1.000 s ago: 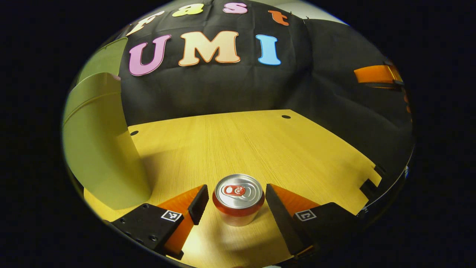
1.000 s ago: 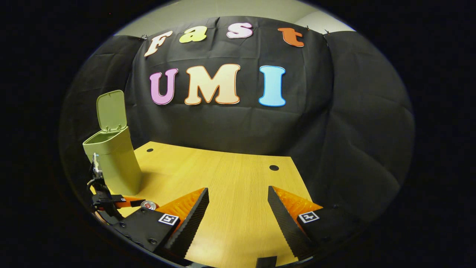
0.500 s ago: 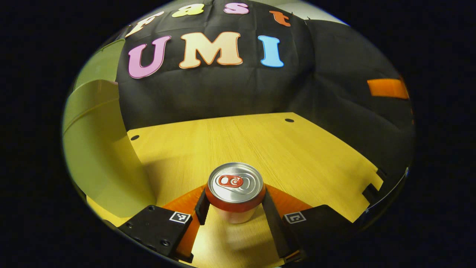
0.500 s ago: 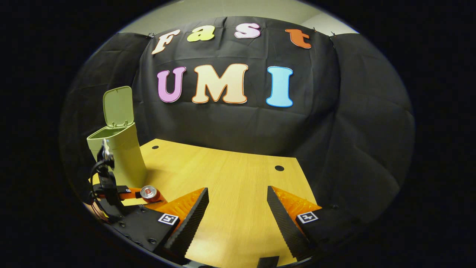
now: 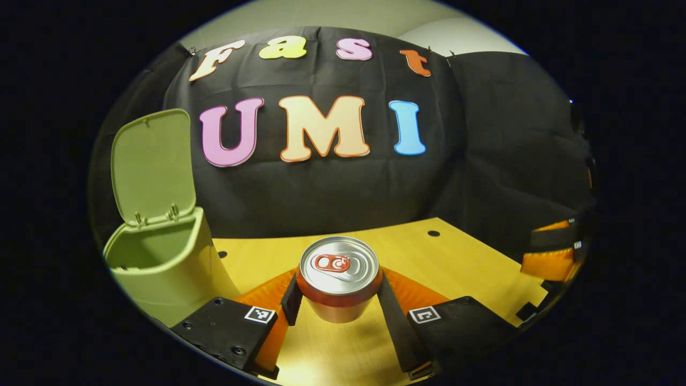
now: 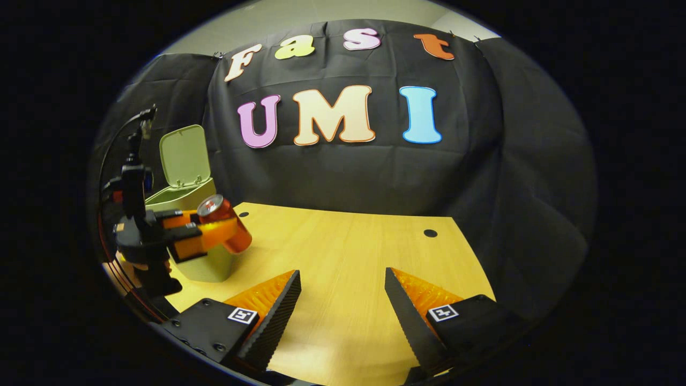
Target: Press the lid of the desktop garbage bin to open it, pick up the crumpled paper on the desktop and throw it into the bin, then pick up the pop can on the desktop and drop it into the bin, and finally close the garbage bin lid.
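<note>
The red pop can [image 5: 338, 274], silver top up, sits between the fingers of my left gripper [image 5: 337, 289], which is shut on its sides. The right gripper view has the can [image 6: 238, 240] tilted and lifted off the wooden table [image 6: 348, 252], held by the left gripper [image 6: 224, 231] just in front of the green bin [image 6: 185, 197]. The bin [image 5: 161, 268] stands to the left of the can with its lid [image 5: 153, 166] swung upright and its mouth open. My right gripper [image 6: 343, 292] hovers open over the table's near edge with nothing between its fingers.
The right gripper [image 5: 554, 252] appears at the far right edge of the left gripper view. The table [image 5: 471, 268] has small round holes near its back corners. Black cloth walls close off the back and the right side.
My left gripper closed on the can, then lifted it off the table, level with the bin's open mouth. The right gripper stayed open, shifting only slightly.
</note>
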The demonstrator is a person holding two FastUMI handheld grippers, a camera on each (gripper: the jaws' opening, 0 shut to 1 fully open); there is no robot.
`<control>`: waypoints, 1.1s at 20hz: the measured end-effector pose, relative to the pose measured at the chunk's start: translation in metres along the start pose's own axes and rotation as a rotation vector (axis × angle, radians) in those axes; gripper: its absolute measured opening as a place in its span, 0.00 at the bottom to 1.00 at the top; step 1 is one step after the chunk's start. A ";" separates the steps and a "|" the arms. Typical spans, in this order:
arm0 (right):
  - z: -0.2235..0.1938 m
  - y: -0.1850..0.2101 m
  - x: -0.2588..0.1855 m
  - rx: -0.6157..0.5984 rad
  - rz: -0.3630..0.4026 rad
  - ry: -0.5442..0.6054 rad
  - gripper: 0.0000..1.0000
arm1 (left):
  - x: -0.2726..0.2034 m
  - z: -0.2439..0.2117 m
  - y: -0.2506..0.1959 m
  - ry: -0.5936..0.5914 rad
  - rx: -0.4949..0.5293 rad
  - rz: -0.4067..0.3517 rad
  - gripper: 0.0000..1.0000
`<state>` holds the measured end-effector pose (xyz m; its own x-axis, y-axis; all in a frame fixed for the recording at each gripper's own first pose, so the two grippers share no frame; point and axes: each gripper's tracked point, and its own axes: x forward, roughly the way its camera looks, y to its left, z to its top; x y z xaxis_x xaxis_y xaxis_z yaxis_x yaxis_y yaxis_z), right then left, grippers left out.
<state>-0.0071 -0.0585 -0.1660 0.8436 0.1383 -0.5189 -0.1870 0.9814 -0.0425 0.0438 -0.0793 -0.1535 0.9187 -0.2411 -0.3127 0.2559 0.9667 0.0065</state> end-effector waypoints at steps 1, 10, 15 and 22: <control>0.002 0.003 0.001 0.001 0.006 -0.005 0.99 | -0.001 0.011 0.005 -0.021 0.002 0.009 0.75; -0.004 0.029 0.007 0.015 0.049 -0.008 0.99 | -0.011 0.084 0.069 -0.156 0.048 0.140 0.74; -0.005 0.041 0.017 0.008 0.065 0.000 0.99 | -0.021 0.098 0.111 -0.186 0.059 0.229 0.75; -0.004 0.053 0.023 0.009 0.080 0.007 0.98 | -0.051 0.095 0.194 -0.187 0.017 0.418 0.76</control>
<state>0.0005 -0.0040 -0.1842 0.8226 0.2158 -0.5260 -0.2493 0.9684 0.0074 0.0753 0.1124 -0.0466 0.9822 0.1568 -0.1031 -0.1452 0.9831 0.1114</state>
